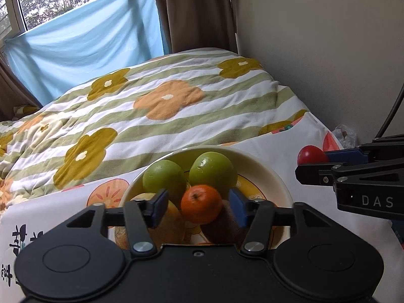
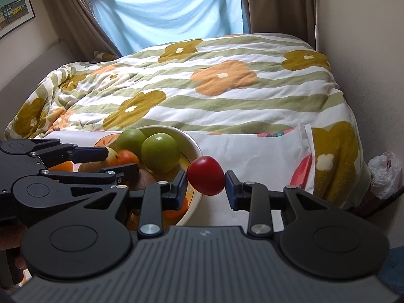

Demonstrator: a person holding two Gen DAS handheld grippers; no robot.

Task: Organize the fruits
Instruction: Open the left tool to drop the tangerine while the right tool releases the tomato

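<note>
The left tongs [image 1: 199, 208] hang over the near side of a cream bowl [image 1: 272, 176] with their blue pads [image 1: 161, 208] standing apart, nothing pressed between them. In the gap between the pads, and below them, lies a small orange [image 1: 201, 203]; neither pad touches it as far as the left wrist view shows. Just under the right-hand pad sits a brown kiwi [image 1: 222, 224], and under the left-hand pad a yellowish fruit [image 1: 171, 224] that cannot be named more closely. Beyond the orange, further from the tongs, two green apples [image 1: 164, 178] rest side by side against the far wall of the bowl.

The right tongs [image 2: 206, 175] are closed on a red tomato [image 2: 206, 175], one pad pressing each side of it. The tomato is held in the air just to the right of the bowl's rim [image 2: 194, 146], above a white cloth printed with fruit slices [image 2: 252, 151] that covers the surface under the bowl. In the right wrist view the left tongs reach in from the left edge, over the fruit in the bowl.

Past the bowl and both tongs spreads a bed with a green-striped quilt bearing orange and mustard flowers [image 2: 222, 80]. Behind the bed hangs a pale blue sheet [image 2: 171, 7] across the window, with brown curtains [image 2: 275, 2] on either side. To the far right of the right tongs, by the wall, lies a crumpled plastic bag [image 2: 385, 171].
</note>
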